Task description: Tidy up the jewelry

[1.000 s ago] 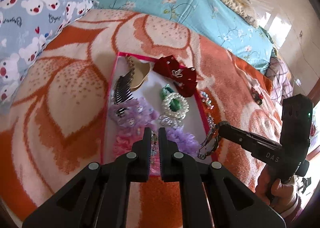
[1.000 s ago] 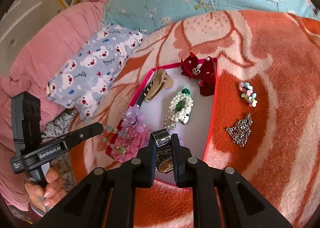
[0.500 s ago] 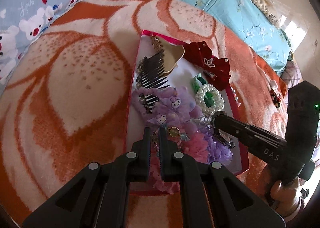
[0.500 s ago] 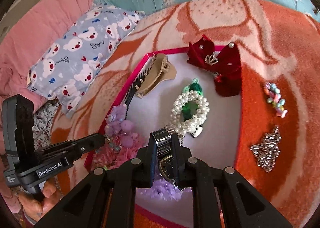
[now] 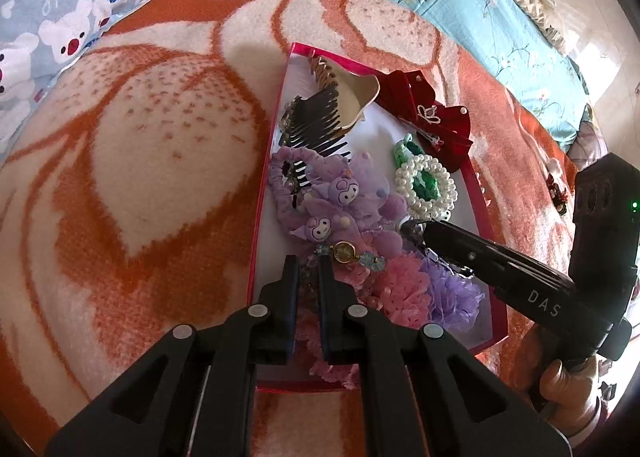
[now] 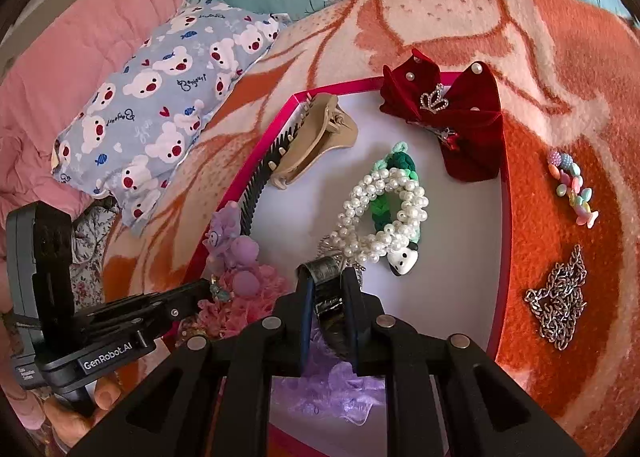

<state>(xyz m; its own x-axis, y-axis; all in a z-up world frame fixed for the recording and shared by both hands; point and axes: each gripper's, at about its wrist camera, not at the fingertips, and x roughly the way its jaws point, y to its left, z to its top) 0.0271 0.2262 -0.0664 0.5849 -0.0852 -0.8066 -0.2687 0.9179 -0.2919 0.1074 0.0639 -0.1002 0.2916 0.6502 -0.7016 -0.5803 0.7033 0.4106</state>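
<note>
both grippers have dropped closer over the pink-rimmed tray (image 5: 493, 233) since the earlier frames, so its contents now fill more of each view. left gripper (image 5: 307, 263) has its jaws nearly closed on a beaded bracelet (image 5: 352, 253) with a small gold round charm and pale blue-green beads, lying just ahead of its tips on the pink pom-pom scrunchie (image 5: 400, 291). right gripper (image 6: 328, 277) pinches a wristwatch (image 6: 329, 299) by its dark shiny metal band, the strap looping up between the 2 fingers above the lilac scrunchie (image 6: 332, 385). just beyond its tips lies a pearl scrunchie (image 6: 386, 213), farther off a red velvet bow (image 6: 452, 117). to its right, outside the tray on the orange blanket (image 6: 540, 69), lie a silver chain (image 6: 558, 297) and a pastel bead bracelet (image 6: 572, 187).
</note>
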